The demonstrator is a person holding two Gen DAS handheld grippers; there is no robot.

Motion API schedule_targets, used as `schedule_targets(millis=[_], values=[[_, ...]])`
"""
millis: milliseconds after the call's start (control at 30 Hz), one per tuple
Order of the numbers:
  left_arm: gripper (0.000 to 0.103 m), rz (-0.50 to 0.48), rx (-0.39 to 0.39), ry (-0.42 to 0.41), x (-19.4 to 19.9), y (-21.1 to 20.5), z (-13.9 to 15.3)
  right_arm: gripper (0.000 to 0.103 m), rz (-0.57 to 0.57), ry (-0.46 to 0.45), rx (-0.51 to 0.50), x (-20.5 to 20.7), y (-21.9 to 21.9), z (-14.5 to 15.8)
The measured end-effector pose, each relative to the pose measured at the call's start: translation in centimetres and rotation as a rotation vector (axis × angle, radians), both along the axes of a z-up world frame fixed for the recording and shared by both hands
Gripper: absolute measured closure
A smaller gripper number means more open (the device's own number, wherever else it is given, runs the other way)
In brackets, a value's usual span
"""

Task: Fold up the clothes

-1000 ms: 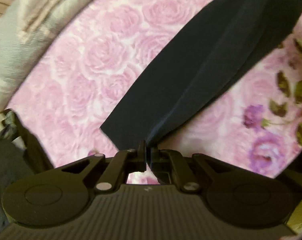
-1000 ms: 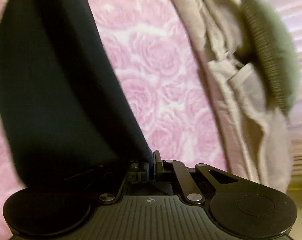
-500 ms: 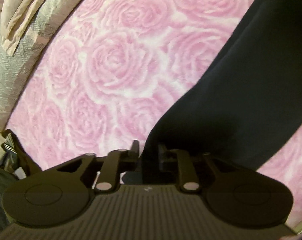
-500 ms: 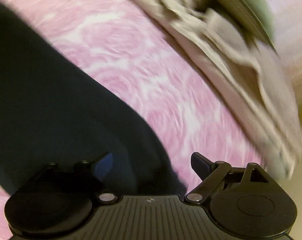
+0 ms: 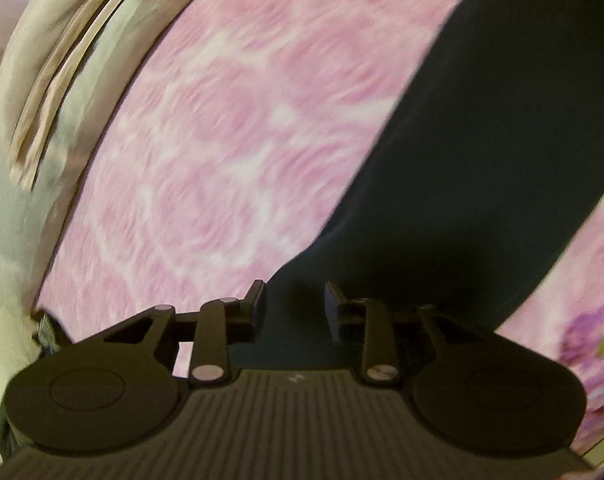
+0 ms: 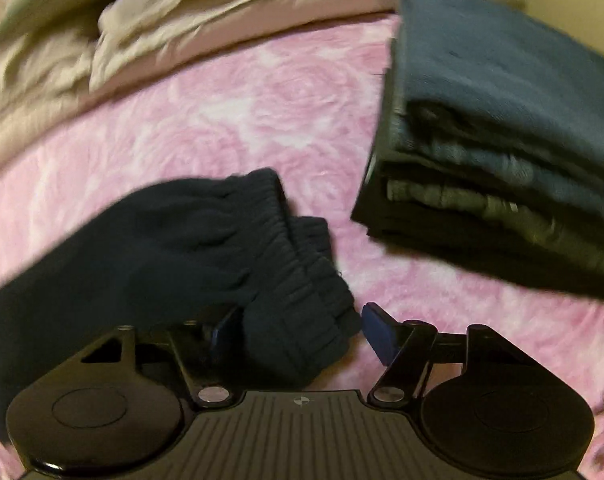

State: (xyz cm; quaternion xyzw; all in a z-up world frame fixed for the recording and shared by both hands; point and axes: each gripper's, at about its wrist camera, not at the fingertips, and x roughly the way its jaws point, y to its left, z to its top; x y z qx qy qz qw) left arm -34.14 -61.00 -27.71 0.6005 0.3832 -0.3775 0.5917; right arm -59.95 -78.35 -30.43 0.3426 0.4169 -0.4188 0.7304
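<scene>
A dark navy garment [image 5: 482, 140] lies as a long band across the pink rose bedspread [image 5: 221, 140]. My left gripper [image 5: 294, 292] hovers over its near end. Its jaws are opening, with dark cloth under the gap and no pad pressing on it. In the right wrist view the same dark garment [image 6: 161, 240] ends in a gathered elastic waistband [image 6: 302, 264]. My right gripper [image 6: 297, 322] straddles that waistband. Its jaws are closing, and the right fingertip [image 6: 376, 320] still stands off the cloth.
A stack of folded blue, grey and black clothes [image 6: 502, 140] sits on the bedspread [image 6: 261, 100] to the right of the waistband. Crumpled beige bedding [image 6: 101, 40] lies beyond it. Beige and grey folded fabric [image 5: 41, 80] borders the left side.
Both grippers have let go of the dark garment, which now lies on the bed. The right gripper has rolled and shifted to the waistband end; the left has sunk closer to the cloth.
</scene>
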Motion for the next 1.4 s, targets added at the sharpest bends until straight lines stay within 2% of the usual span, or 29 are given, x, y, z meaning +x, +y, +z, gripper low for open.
schedule_targets(millis=[67,100,200,400,500,533,633,767,833,867,933,967,1100,1267,1400], values=[[0.075,-0.046,-0.029,0.026,-1.9,-2.1,0.2,0.040,-0.017,-0.047,0.006,-0.8,0.0,0.2],[0.075,-0.072,-0.046,0.048,-2.8,-3.5,0.2,0.049,-0.022,-0.067,0.008,-1.2,0.0,0.3],[0.075,-0.172,-0.097,0.121,-5.8,-8.3,0.2,0.057,0.013,-0.058,0.023,-2.0,0.4,0.0],[0.076,-0.343,-0.284,0.313,-11.4,-21.3,0.7,0.056,0.041,-0.102,0.004,-3.0,1.0,0.4],[0.073,-0.406,-0.361,0.440,-14.8,-28.3,0.5,0.049,0.065,-0.136,-0.034,-2.7,0.5,0.9],[0.069,-0.422,-0.380,0.483,-16.1,-30.6,0.3,0.048,0.071,-0.151,-0.035,-2.6,0.1,0.8],[0.064,-0.461,-0.401,0.575,-19.2,-35.7,-1.1,0.047,0.081,-0.183,-0.030,-2.4,-1.2,0.3],[0.064,-0.437,-0.359,0.676,-21.8,-40.8,-4.0,0.048,0.076,-0.241,0.027,-2.7,-2.6,-0.9],[0.067,-0.423,-0.325,0.710,-22.6,-42.1,-5.1,0.049,0.072,-0.264,0.055,-3.1,-2.6,-1.4],[0.073,-0.418,-0.305,0.721,-22.9,-42.3,-5.5,0.066,0.071,-0.264,0.061,-3.3,-2.5,-1.6],[0.089,-0.433,-0.287,0.738,-23.3,-42.1,-5.6,0.071,0.065,-0.266,0.056,-3.8,-2.0,-1.5],[0.091,-0.454,-0.293,0.736,-23.6,-41.6,-5.2,0.072,0.061,-0.266,0.047,-4.2,-1.6,-1.3],[0.093,-0.557,-0.362,0.741,-25.3,-39.5,-1.8,0.073,0.038,-0.253,-0.027,-5.6,1.5,1.0],[0.092,-0.578,-0.260,0.726,-27.4,-40.8,-5.2,0.073,-0.033,-0.232,0.010,-6.3,2.4,-1.3],[0.092,-0.617,-0.302,0.692,-28.1,-39.3,-4.8,0.073,-0.008,-0.199,-0.070,-6.0,3.8,-0.5]])
